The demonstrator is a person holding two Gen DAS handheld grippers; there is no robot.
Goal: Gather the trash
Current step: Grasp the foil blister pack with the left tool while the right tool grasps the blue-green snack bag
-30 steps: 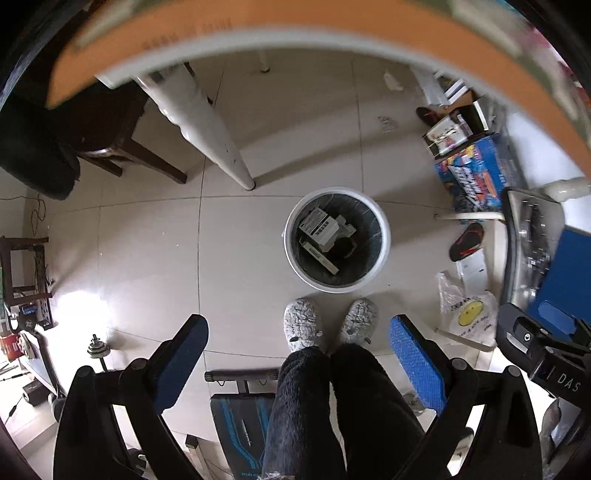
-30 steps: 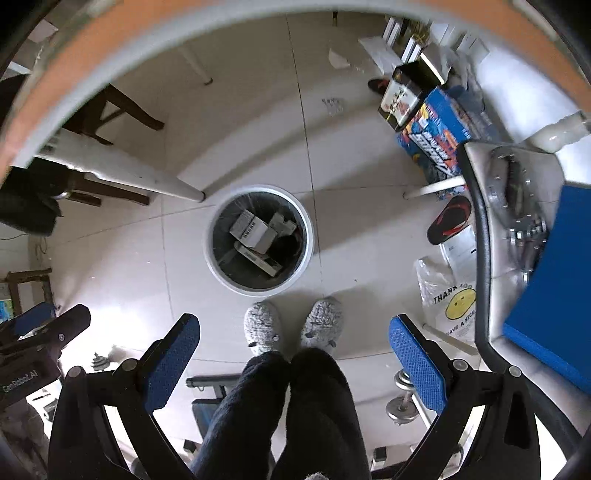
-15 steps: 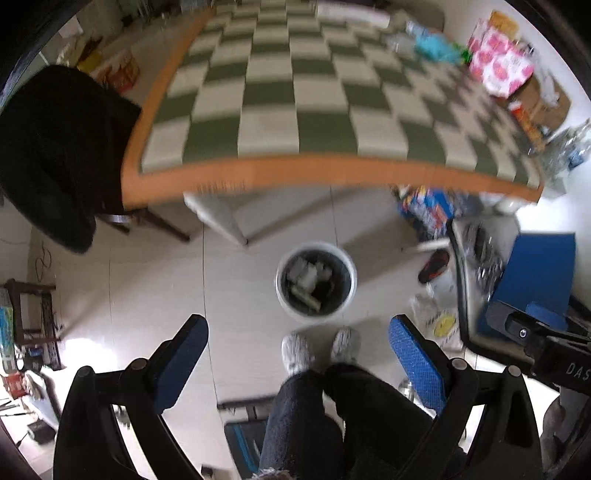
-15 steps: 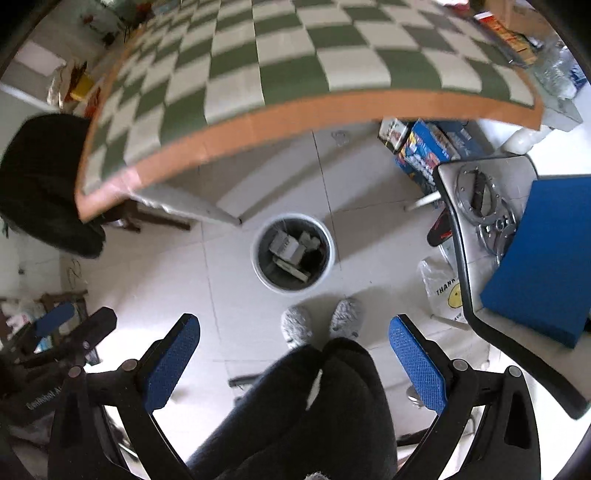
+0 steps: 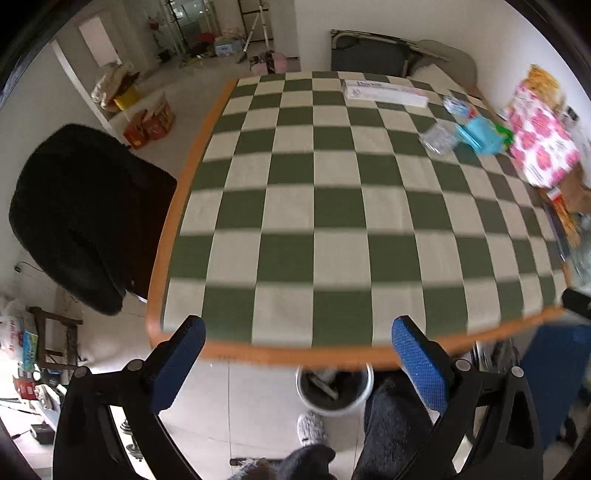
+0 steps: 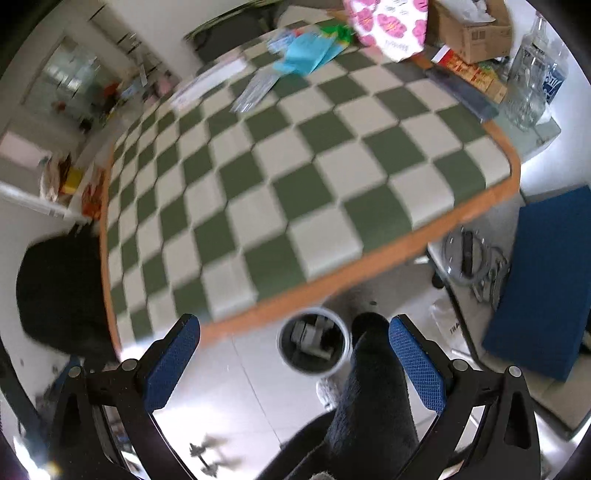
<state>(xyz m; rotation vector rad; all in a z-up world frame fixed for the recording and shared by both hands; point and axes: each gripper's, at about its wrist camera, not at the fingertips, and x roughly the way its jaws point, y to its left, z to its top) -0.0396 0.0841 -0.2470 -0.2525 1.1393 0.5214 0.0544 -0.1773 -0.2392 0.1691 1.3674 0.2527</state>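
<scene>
A white-rimmed trash bin (image 5: 334,391) with boxes inside stands on the floor under the near edge of a green-and-white checkered table (image 5: 354,221); it also shows in the right wrist view (image 6: 314,343). On the table's far side lie a long white box (image 5: 384,92), a clear crumpled wrapper (image 5: 439,136) and a blue packet (image 5: 480,134); the wrapper (image 6: 258,86) and blue packet (image 6: 306,51) show in the right view too. My left gripper (image 5: 295,354) is open and empty above the table's near edge. My right gripper (image 6: 295,350) is open and empty above the bin.
A black chair (image 5: 85,221) stands left of the table. A pink-flowered bag (image 5: 543,147), cardboard box (image 6: 472,29) and clear bottles (image 6: 532,74) crowd the table's right side. A blue panel (image 6: 546,280) and metal parts lie at right. The person's legs (image 6: 369,387) are below.
Both grippers have tilted up from looking down at the floor and bin to looking across the tabletop. Both stay open and empty.
</scene>
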